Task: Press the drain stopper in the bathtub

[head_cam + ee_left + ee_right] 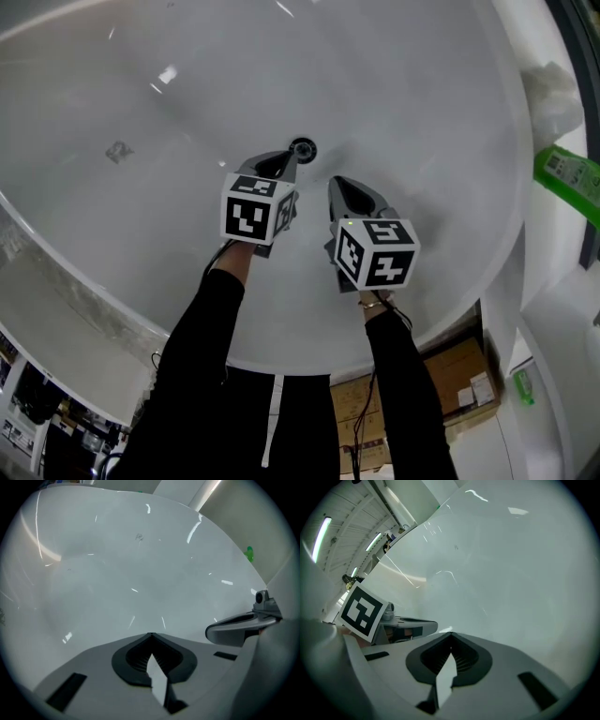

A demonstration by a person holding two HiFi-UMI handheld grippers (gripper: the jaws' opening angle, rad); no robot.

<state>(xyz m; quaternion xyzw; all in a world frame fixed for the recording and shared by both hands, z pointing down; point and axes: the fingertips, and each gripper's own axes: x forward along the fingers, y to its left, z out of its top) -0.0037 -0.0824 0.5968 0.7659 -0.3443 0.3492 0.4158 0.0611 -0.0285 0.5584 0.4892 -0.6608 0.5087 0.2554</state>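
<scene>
In the white bathtub (pixel 112 84), the left gripper (pixel 289 157) is closed with nothing between its jaws, and its tip points at the floor of the tub. The round dark drain stopper (pixel 303 148) sits in that floor just beside this tip, but I cannot tell if they touch. To the right, the right gripper (pixel 336 181) is closed and empty too, a little apart from the stopper, and a green package (pixel 567 173) lies past the right rim.
</scene>
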